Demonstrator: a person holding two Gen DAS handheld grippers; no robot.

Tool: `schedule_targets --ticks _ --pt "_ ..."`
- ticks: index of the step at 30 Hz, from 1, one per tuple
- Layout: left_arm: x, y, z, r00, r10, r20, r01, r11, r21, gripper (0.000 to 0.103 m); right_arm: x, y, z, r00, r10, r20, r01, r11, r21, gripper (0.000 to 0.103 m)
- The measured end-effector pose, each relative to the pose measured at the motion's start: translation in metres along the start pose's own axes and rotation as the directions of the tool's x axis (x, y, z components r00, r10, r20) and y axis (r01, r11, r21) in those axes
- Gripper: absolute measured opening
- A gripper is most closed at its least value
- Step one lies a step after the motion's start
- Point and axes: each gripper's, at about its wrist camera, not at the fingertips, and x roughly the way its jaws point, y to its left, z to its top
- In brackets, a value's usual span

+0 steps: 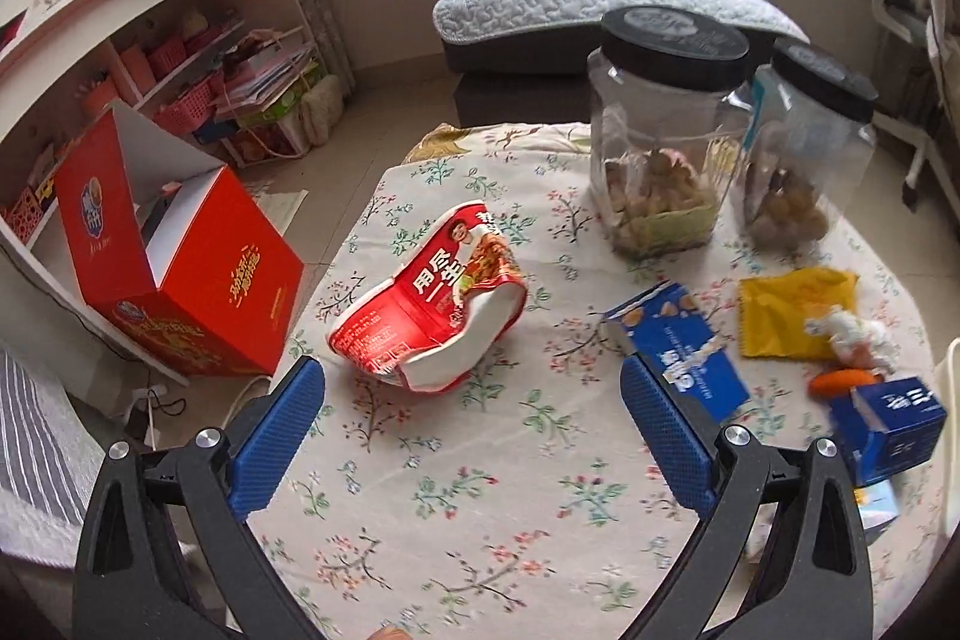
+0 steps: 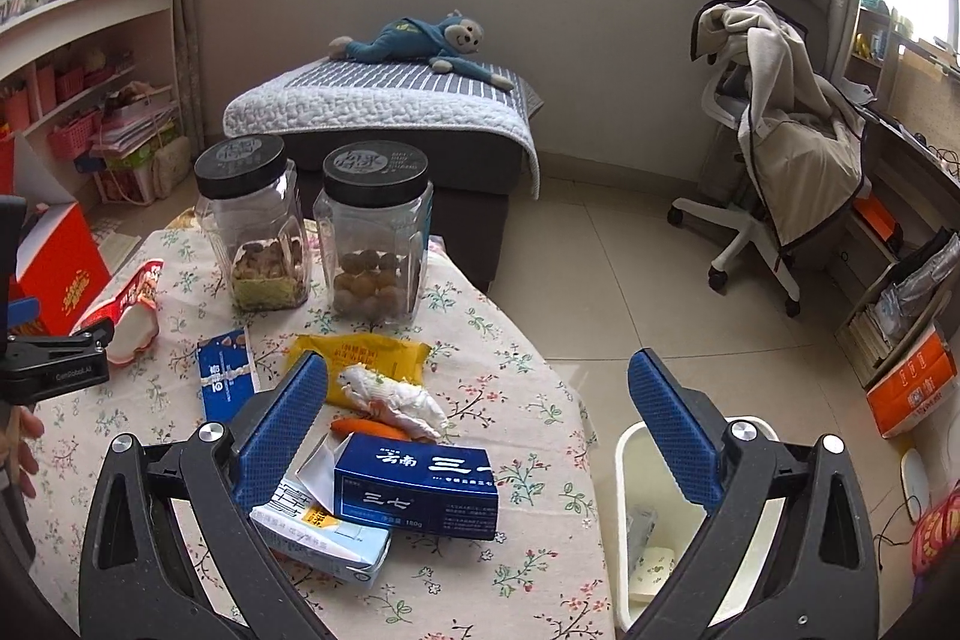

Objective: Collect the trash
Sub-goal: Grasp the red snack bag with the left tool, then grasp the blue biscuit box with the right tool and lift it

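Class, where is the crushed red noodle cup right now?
The crushed red paper noodle cup lies on the floral tablecloth near its left edge, ahead of the open left hand-held gripper.

Bare cloth is seen ahead of the crushed noodle cup [image 1: 432, 298]. Behind, passage is blocked by two jars [image 1: 660, 136]; the right is crowded by the blue carton [image 1: 678, 346].

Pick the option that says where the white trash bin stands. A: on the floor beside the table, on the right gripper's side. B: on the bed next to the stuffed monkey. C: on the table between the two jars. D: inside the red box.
A: the right wrist view shows the white trash bin on the tiled floor just past the edge of the table, with some items already inside.
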Motion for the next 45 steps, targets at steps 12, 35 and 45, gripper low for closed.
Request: schedule_targets --ticks 12,35,45 --pt "0.087 -0.005 0.0 0.997 0.018 -0.079 -0.006 0.987 0.158 0.021 0.055 0.038 -0.002 0.987 0.094 -0.127 -0.105 0.991 -0.083 0.096" --pt "-0.055 0.093 0.024 0.964 -0.155 0.216 0.203 0.953 -0.224 0.006 0.173 0.213 -0.011 0.809 0.24 -0.536 -0.366 0.92 -0.141 0.054" --pt "-0.083 0.12 -0.002 0.966 -0.145 0.212 0.206 0.931 -0.301 0.006 0.079 0.181 0.017 0.875 0.33 -0.353 -0.393 0.911 -0.123 0.054"
